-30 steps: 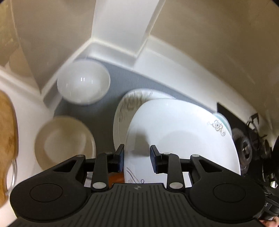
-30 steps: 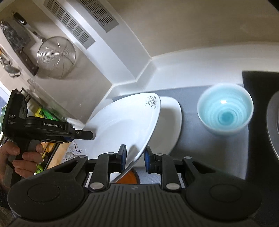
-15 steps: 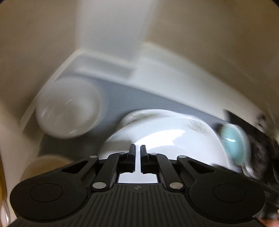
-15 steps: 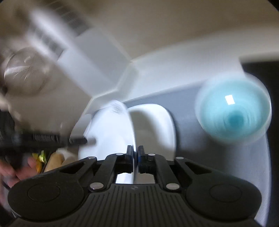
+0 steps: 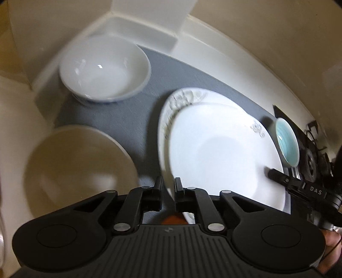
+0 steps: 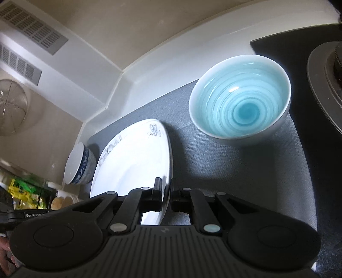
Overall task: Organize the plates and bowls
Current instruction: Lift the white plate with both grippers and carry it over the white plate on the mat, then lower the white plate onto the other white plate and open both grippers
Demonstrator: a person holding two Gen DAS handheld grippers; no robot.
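A white plate with grey floral trim [image 5: 222, 154] lies over a second patterned plate [image 5: 181, 100] on the grey mat [image 5: 132, 130]. My left gripper [image 5: 168, 186] is shut on the top plate's near rim. My right gripper [image 6: 165, 188] is shut on the opposite rim of the white plate [image 6: 136, 158]. A white bowl [image 5: 104, 68] with a blue-patterned outside [image 6: 82, 164] stands at the back left. A cream bowl [image 5: 79, 171] sits front left. A light blue bowl [image 6: 241, 100] stands to the right on the mat.
White backsplash and a boxed corner column [image 5: 149, 19] bound the counter behind. A black stove with a burner [image 6: 327, 81] lies right of the mat. A wire strainer [image 6: 10, 107] hangs on the wall at left. My right gripper also shows in the left wrist view [image 5: 299, 188].
Both grippers went from open around the plate's rims to shut on them. The tilted top plate has come down flatter over the lower plate. Both cameras moved in closer.
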